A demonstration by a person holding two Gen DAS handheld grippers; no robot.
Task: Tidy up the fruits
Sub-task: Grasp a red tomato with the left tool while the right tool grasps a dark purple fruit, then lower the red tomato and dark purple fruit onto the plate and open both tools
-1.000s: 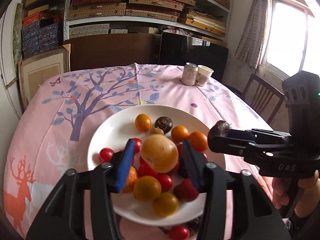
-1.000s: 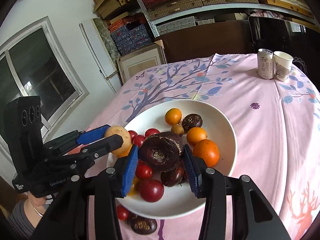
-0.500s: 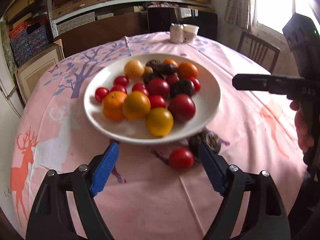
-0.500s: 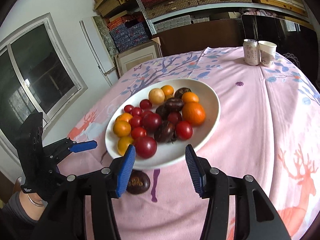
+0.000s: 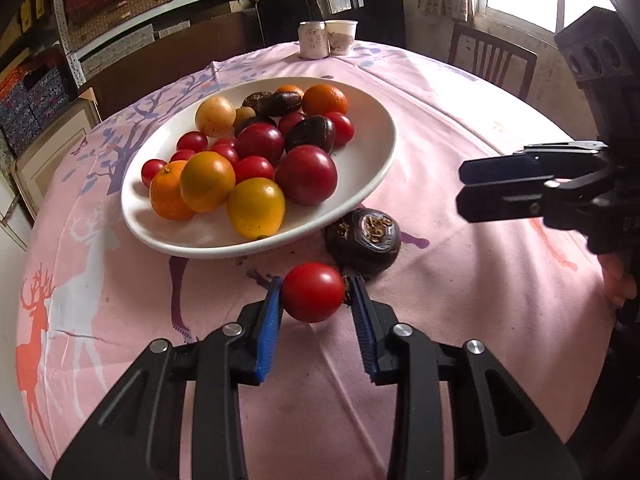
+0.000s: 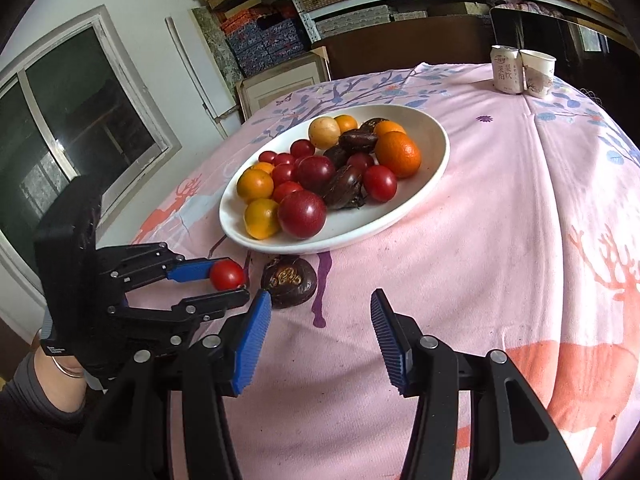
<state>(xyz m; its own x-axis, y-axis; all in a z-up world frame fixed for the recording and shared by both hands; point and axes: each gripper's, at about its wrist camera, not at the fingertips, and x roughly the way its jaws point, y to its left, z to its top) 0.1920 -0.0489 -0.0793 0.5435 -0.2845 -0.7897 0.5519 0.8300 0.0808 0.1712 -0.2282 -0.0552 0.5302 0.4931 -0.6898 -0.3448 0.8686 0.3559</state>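
Gripping a small red tomato (image 5: 313, 291) between its blue pads (image 5: 267, 325), the left tool (image 5: 314, 294) sits low over the pink printed cloth of the counter (image 5: 460, 320), just in front of the white plate (image 5: 376, 160); the left pad touches the fruit, while contact on the right pad looks likely but is hard to confirm from this angle. Seen from the right wrist, the same tomato (image 6: 227, 275) shows pinched at the tips of that left tool (image 6: 230, 282). Just right of the tomato, a dark purple fruit (image 5: 363, 239) lies on the cloth, tucked against the plate's near rim. On the plate is a heap of red tomatoes, oranges, yellow fruits and more dark purple ones, with a large red plum-like fruit (image 5: 306, 175) nearest the front edge and an orange (image 5: 324, 99) at the back. Farther right, the right tool (image 6: 316, 336) hovers above the counter with its pads (image 6: 250, 340) spread wide and nothing between them, the dark fruit (image 6: 289, 281) lying just ahead of its left pad. At the far edge of the counter stand a can (image 6: 506, 69) and a paper cup (image 6: 538, 73), touching side by side.
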